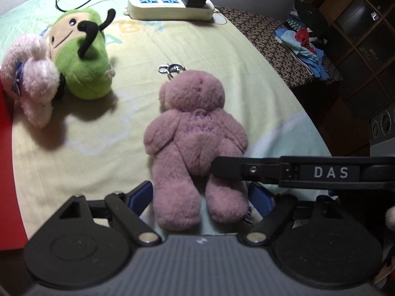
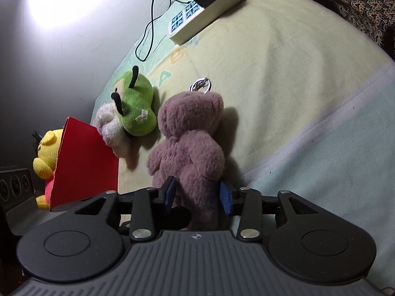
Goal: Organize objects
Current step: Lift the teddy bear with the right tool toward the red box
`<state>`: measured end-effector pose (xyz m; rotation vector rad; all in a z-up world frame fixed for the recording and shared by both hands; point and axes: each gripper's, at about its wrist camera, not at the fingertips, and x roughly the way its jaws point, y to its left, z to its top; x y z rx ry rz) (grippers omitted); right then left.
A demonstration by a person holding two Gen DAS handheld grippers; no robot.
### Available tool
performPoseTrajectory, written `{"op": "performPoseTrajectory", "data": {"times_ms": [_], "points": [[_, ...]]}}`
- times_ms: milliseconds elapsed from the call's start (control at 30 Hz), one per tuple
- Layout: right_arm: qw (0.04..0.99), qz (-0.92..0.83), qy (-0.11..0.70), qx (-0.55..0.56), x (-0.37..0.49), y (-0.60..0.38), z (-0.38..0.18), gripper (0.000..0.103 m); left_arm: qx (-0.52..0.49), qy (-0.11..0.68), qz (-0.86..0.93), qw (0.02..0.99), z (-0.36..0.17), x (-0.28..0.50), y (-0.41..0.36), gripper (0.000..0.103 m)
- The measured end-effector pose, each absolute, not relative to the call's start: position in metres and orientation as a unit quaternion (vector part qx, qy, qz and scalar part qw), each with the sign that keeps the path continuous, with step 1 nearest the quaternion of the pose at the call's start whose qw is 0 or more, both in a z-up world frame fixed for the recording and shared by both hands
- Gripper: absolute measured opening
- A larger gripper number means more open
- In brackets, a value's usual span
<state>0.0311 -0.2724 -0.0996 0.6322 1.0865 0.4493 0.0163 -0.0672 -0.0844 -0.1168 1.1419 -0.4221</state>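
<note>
- Left wrist view: the purple bear (image 1: pixel 195 133) lies face down on the bed (image 1: pixel 259 79), head far, legs near, so its legs reach into the left hand-held gripper (image 1: pixel 201 197).
- The blue pads (image 1: pixel 139 196) stand apart on either side of the legs with gaps showing, so this gripper is released and holds nothing; it looks placed to steady or frame the toy, as I judge.
- A black finger of the right hand-held gripper (image 1: pixel 229 169) crosses in from the right and lies against the bear's right hip, which suggests that side does the gripping.
- The bear's keyring (image 1: pixel 171 69) lies on the sheet just past its head, loose.
- Far left, the green plush (image 1: pixel 84 56) leans on a pink plush (image 1: pixel 32 79), both beside a red box (image 1: pixel 9 172), probably where toys are being gathered.
- A power strip (image 1: pixel 170 5) with a charger sits at the far end, well apart from the toys.

- Right wrist view: the right hand-held gripper (image 2: pixel 197 194) has its blue pads (image 2: pixel 226 197) pressed into the bear (image 2: pixel 190 148) at the lower body, fur bulging between them, so it is clenched on the bear.
- The bear appears still on the bed (image 2: pixel 308 98), near centre.
- The red box (image 2: pixel 84 165) stands to the left with a yellow plush (image 2: pixel 47 155) behind it; a grip low on the body should let the bear be carried there head first.
</note>
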Motion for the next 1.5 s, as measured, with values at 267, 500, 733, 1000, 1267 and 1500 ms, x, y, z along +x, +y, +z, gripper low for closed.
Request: {"op": "performPoseTrajectory", "data": {"times_ms": [267,500,733,1000,1267,1500], "points": [[0.782,0.218,0.499,0.305,0.047,-0.269,-0.102,0.045,-0.038,0.518,-0.202,0.830,-0.084,0.037,-0.072,0.093],[0.762,0.232,0.505,0.333,0.060,-0.265,-0.108,0.041,-0.027,0.529,-0.207,0.823,-0.095,0.045,-0.080,0.088],[0.767,0.250,0.500,0.316,0.059,-0.257,-0.100,0.032,-0.030,0.529,-0.202,0.824,-0.095,0.048,-0.077,0.078],[0.787,0.262,0.482,0.282,0.046,-0.255,-0.086,0.032,-0.041,0.522,-0.204,0.827,-0.088,0.040,-0.073,0.075],[0.800,0.279,0.465,0.255,0.030,-0.245,-0.071,0.032,-0.037,0.507,-0.202,0.837,-0.073,0.021,-0.070,0.075],[0.804,0.299,0.457,0.237,0.016,-0.227,-0.058,0.032,-0.037,0.494,-0.190,0.848,-0.062,0.000,-0.058,0.074]]}}
